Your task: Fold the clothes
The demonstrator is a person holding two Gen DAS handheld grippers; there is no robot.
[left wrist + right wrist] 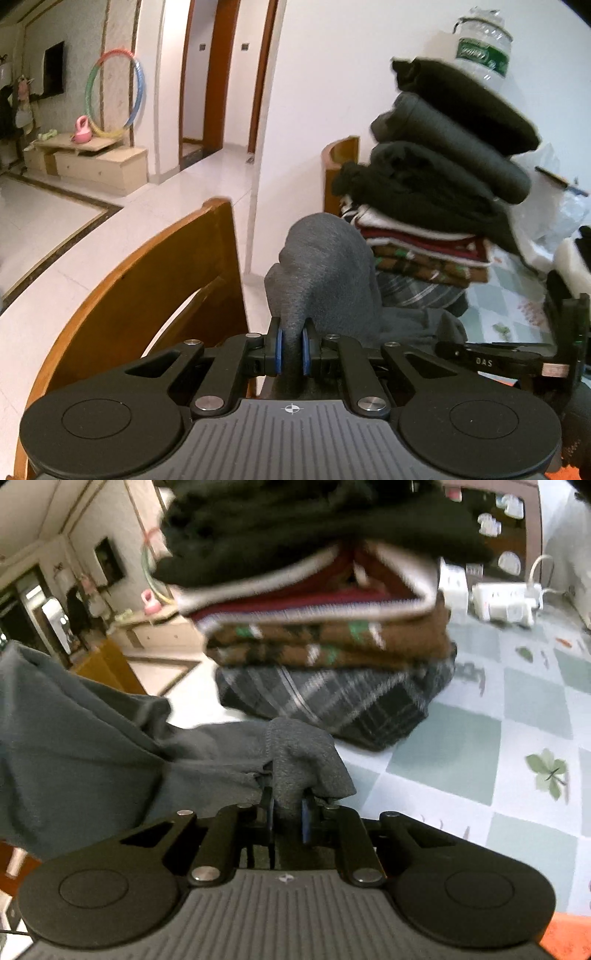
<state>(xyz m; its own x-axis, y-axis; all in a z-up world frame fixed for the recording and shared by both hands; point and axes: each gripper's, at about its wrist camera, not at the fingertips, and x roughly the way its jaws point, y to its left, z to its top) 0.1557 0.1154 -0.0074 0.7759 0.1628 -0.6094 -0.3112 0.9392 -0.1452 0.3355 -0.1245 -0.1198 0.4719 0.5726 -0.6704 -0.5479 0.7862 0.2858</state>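
Both tools are on the same grey garment right now. The left tool has its blue pads pinched nearly together on a bunched fold of it, the cloth rising in a hump straight up at twelve o'clock from the jaws. Over in the right wrist view, the right tool is clamped just as tight on another ridge of the grey garment, the jaws almost closed with fabric squeezed between them. From there the cloth sweeps away toward nine o'clock in a broad, slack sheet that lifts off the counter.

Just past the gripped cloth, at about one o'clock from the left tool, stands a stack of folded clothes: dark plaid at the bottom, a brown patterned piece, red and white layers, then several black ones on top. A plastic water bottle rests on the very top of the pile. In the right wrist view that same stack looms at twelve o'clock, blurred, sitting on the checked green-and-white cover of the counter.

At ten o'clock in the left view a wooden chair back curves beside the tool, with white floor tiles beyond.
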